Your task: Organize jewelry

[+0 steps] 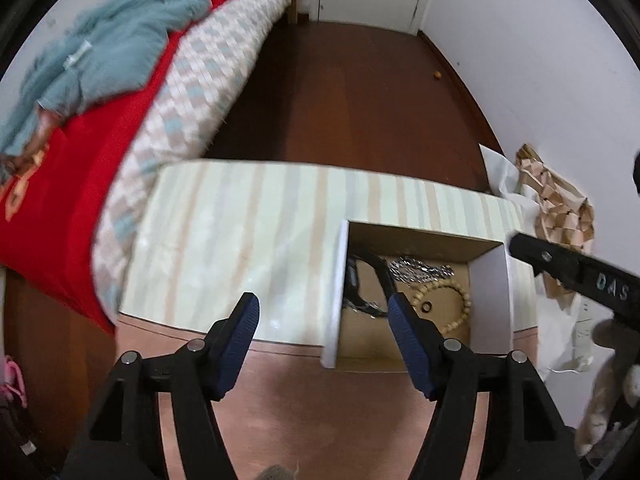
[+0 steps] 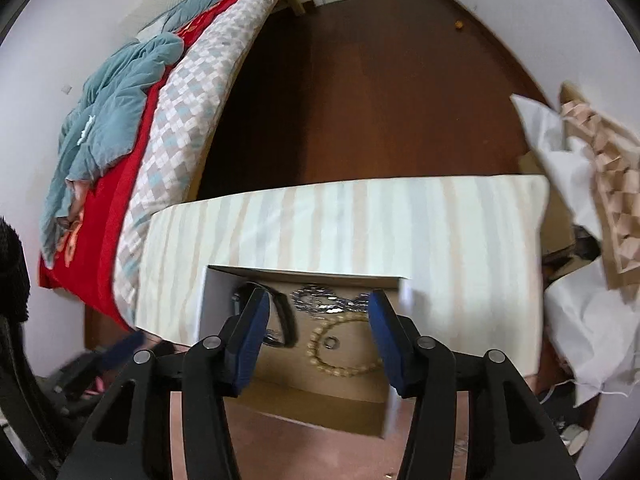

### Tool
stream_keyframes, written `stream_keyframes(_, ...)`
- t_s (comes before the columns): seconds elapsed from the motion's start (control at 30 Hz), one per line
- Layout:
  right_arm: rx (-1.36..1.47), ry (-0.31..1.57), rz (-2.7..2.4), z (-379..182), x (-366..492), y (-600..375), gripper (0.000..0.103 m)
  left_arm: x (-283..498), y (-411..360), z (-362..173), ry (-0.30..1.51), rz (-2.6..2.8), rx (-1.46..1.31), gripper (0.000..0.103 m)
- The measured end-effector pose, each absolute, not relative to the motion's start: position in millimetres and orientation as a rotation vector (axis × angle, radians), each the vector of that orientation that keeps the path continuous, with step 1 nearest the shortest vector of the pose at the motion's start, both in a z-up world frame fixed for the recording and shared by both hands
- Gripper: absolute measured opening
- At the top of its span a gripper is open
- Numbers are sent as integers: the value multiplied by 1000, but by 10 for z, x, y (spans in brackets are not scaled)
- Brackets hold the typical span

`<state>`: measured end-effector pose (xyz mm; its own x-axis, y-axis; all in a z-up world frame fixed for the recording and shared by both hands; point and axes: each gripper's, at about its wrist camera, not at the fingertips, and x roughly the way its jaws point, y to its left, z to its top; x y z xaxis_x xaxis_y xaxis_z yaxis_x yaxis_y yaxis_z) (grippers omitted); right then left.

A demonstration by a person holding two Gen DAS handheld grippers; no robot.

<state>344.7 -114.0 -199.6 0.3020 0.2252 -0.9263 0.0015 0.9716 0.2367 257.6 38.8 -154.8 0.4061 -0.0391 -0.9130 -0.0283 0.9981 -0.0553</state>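
A: Jewelry sat inside open cardboard box [image 1: 424,240] on striped pad [image 1: 248,232]. Silver chain [image 1: 420,270] near back wall, wooden bead bracelet [image 1: 460,300] in front of it, small dark ring [image 1: 426,306] inside bracelet loop, black strap [image 1: 376,276] along left side.

B: Left gripper [image 1: 322,306]?

A: Spread wide, nothing between blue pads [image 1: 408,336]. Hovered at box's left wall, right pad over box interior, left pad over striped pad.

B: Right gripper [image 2: 316,304]?

A: Also spread, empty, aimed at box from above front edge. Chain, bracelet and ring seen between its fingers. Showed in left view as black finger near box's right wall.

B: Surroundings?

A: Bed with red blanket [image 2: 100,216] and teal garment [image 2: 108,108] at left, dark wood floor [image 1: 360,92] behind, crumpled paper [image 1: 560,204] at right. Both views blurred.
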Motion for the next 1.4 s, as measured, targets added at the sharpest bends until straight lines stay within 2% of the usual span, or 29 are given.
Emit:
stream_keyframes(0.03, 186, 1246, 130, -1953, 3393, -1169, 55, 2535, 381, -1519, 1141, 16, -39, 68)
stream_keyframes(0.1, 138, 1235, 74, -1895, 3291, -1205, 59, 2491, 385, -1497, 1125, 48, -5, 81)
stream_keyframes(0.2, 36, 1212, -26, -1858, 3063, -1224, 75, 2371, 389, -1510, 1102, 87, 32, 94)
stream_keyframes(0.27, 5, 1210, -61, -1885, 2923, -1230, 89, 2329, 390, -1546, 1111, 93, 39, 99)
stream_keyframes(0.37, -31, 1223, -101, -1952, 2746, -1234, 101, 2241, 353, -1602, 1122, 93, 57, 100)
stream_keyframes(0.8, -58, 1143, -149, -1717, 2167, -1178, 101, 1817, 233, -1308, 1044, 80, 60, 100)
stream_keyframes(1.4, -52, 918, -151, -659, 1343, -1177, 101, 1073, 142, -509, 895, 37, 27, 100)
